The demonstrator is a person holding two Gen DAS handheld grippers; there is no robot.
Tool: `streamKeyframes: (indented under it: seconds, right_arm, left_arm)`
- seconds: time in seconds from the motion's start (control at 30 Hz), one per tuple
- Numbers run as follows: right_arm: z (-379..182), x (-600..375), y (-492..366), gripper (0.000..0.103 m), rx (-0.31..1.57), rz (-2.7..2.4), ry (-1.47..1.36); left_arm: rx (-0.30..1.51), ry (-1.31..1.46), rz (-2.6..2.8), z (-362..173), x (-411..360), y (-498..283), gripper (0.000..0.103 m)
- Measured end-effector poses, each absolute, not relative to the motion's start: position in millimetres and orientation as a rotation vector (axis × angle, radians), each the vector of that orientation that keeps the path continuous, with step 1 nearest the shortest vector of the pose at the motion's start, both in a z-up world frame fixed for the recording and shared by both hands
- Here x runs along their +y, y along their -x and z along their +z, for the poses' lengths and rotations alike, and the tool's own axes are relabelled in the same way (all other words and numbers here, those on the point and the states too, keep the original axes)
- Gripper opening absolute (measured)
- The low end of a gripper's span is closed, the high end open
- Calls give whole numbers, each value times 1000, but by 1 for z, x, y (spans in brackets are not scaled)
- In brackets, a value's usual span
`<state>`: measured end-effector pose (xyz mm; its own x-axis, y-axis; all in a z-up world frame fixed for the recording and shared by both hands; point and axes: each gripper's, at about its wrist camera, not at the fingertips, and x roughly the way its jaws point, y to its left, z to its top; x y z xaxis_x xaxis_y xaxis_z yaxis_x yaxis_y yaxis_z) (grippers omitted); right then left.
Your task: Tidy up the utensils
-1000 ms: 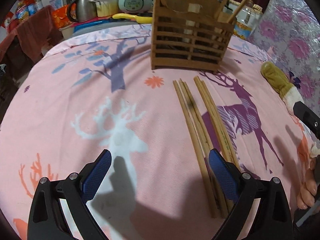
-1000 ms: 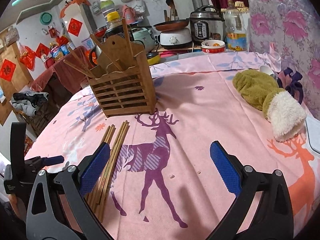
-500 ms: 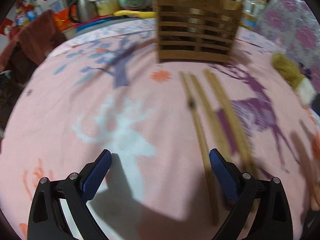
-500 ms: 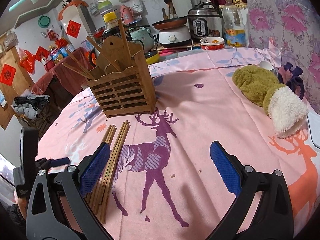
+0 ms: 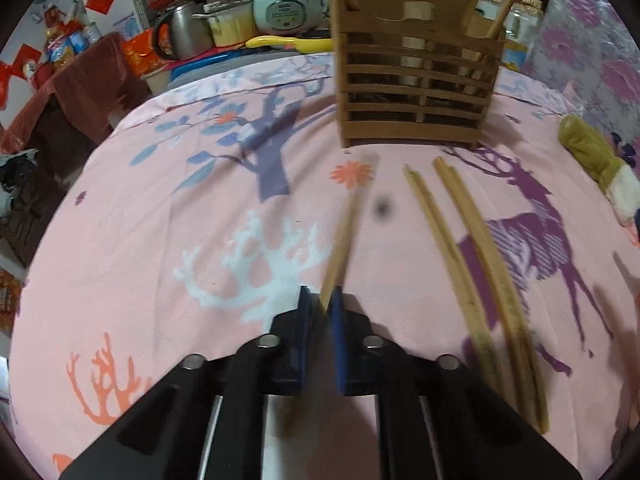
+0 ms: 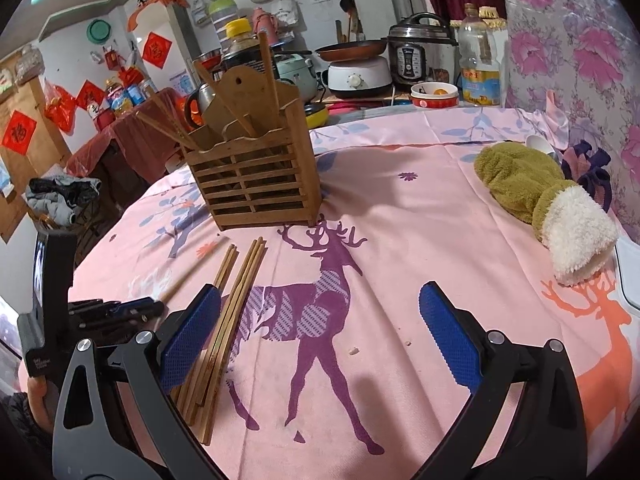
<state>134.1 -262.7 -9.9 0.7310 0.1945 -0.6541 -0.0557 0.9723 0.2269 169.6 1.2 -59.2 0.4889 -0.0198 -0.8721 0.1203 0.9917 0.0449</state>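
Item: chopstick (image 5: 347, 236), centre frame — thin, stiff, light wood, prone to pivoting or slipping. Left gripper (image 5: 320, 306) clamps its near end; right gripper (image 6: 320, 344) gapes wide, empty.

A pink cloth (image 6: 420, 240) printed with purple, white and orange deer, blue leaves and small orange flowers is covering the surface. The chopsticks (image 5: 460, 264) and the slatted holder (image 5: 416, 92) are showing light brown wood. Both the left gripper (image 5: 320, 308) and the right gripper (image 6: 320, 344) are wearing blue textured pads on black frames. An olive-green mitt with a cream fleece cuff (image 6: 536, 200) is lying beside a wall covering (image 6: 580, 52) that is showing pink flowers on lilac.
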Motion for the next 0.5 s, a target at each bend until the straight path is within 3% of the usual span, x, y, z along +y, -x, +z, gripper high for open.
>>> streamKeyframes:
  seconds: [0.17,0.2,0.3,0.5]
  right_arm:
    - [-20,-246,-138,64,815,257,-175]
    - [-22,-242,-138,58,831,276,-167]
    - [-30,-224,-137,51,877,331,-108]
    - [-39,-195,-126,50,949,445,12]
  left_arm:
    - [1076,11,-86,-58,22,-176,9]
    - [1076,11,-95,-58,21,-176,16]
    - [1068,15,-115,-55,18,-172,61]
    - [1056,42,-97,-52,24,-173,62]
